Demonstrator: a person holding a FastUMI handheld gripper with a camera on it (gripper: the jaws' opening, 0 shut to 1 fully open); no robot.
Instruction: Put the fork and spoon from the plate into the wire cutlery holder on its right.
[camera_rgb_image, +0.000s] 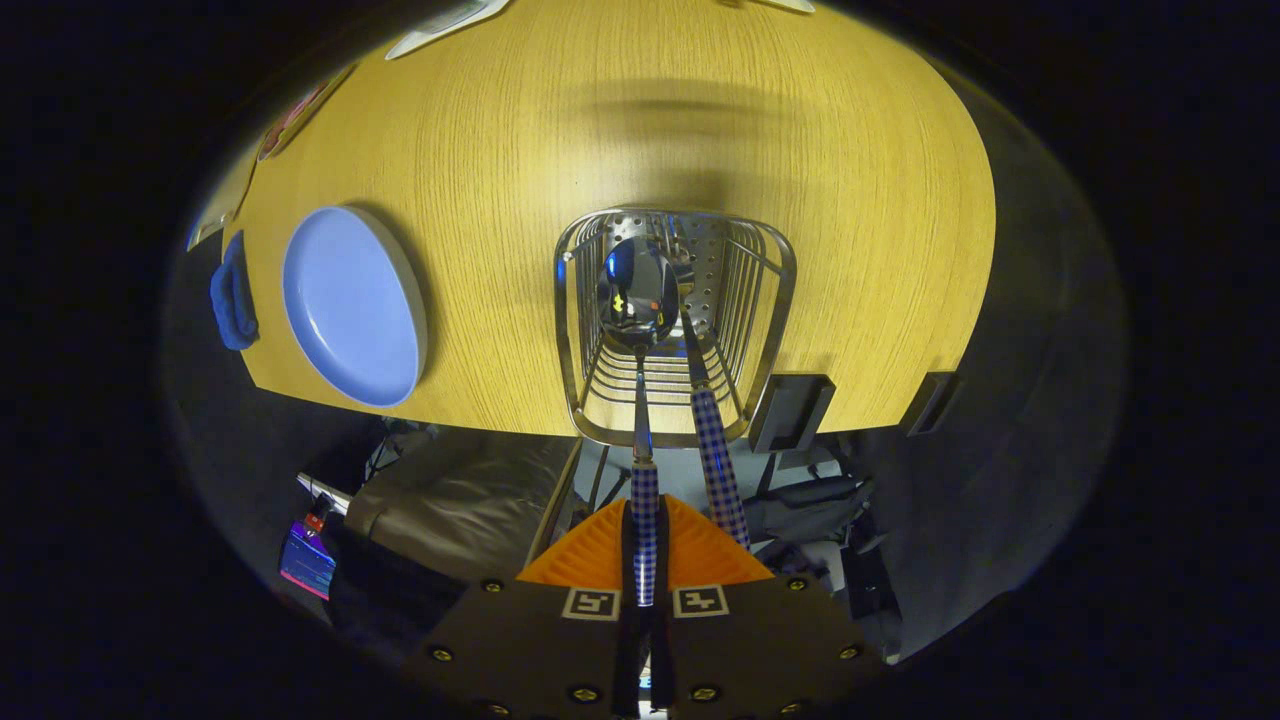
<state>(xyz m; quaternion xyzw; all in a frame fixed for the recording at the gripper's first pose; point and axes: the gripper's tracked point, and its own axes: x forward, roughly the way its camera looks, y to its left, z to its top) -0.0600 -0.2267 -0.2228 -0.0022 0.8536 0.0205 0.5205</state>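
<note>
One wire cutlery holder (676, 325) on the bench (700, 130). Two checked-handled utensils at the holder: one spoon (638, 292), bowl inside it, handle pinched between the two orange fingers (700, 555); one second utensil (718, 465) beside the spoon, head down in the holder, kind unclear. One blue plate (352, 305) left of the holder. One blue cloth-like item (232, 293) beyond the plate.
</note>
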